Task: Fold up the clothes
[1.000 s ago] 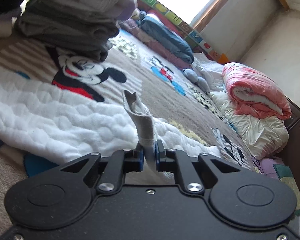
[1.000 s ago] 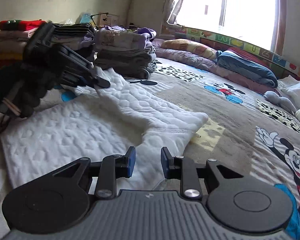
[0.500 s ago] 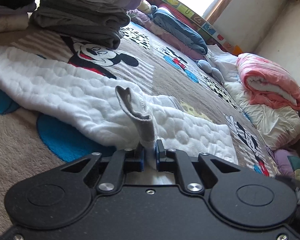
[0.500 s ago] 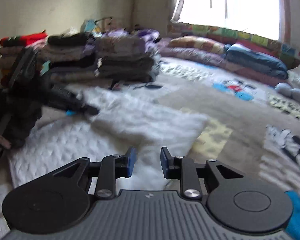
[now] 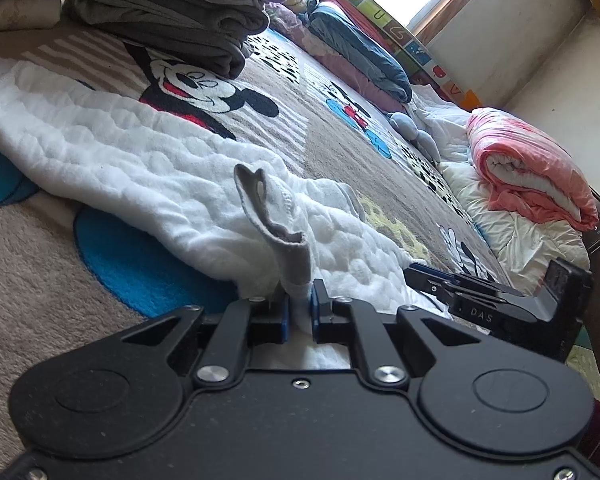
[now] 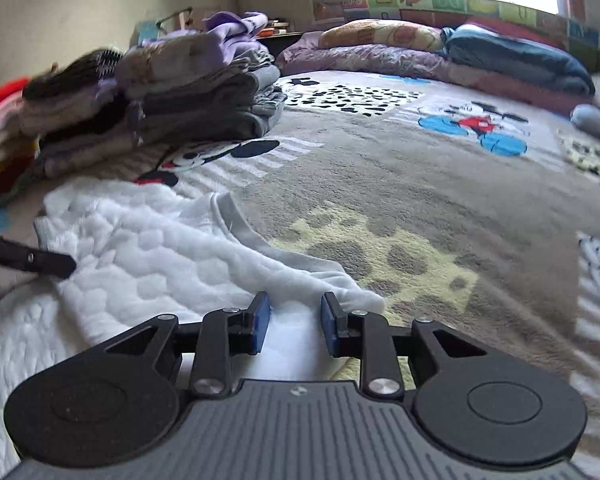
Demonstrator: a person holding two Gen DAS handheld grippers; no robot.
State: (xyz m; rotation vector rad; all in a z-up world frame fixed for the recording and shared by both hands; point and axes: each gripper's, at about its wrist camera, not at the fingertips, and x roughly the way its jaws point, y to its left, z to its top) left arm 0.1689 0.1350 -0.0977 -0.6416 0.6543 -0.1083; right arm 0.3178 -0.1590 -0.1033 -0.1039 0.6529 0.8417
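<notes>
A white quilted garment (image 5: 120,148) lies spread on the Mickey Mouse blanket (image 5: 300,92). My left gripper (image 5: 299,308) is shut on its grey ribbed cuff (image 5: 268,216), which stands up from the jaws. In the right wrist view the same garment (image 6: 160,248) fills the lower left. My right gripper (image 6: 294,320) stands open low over its near right corner; cloth shows in the gap, and the pads do not press it. The right gripper (image 5: 416,276) also shows at the right edge of the left wrist view. The left gripper's fingertip (image 6: 56,264) pokes in from the left.
Stacks of folded clothes (image 6: 188,96) stand at the back left, close to the garment's far end. Pillows and bedding (image 6: 500,56) line the window side. A rolled pink and white quilt (image 5: 528,168) lies at the right. Bare blanket (image 6: 420,208) stretches to the right of the garment.
My right gripper has swept to the right and lower, onto the garment's near right corner, and has come into the left wrist view. The left gripper keeps its hold on the cuff.
</notes>
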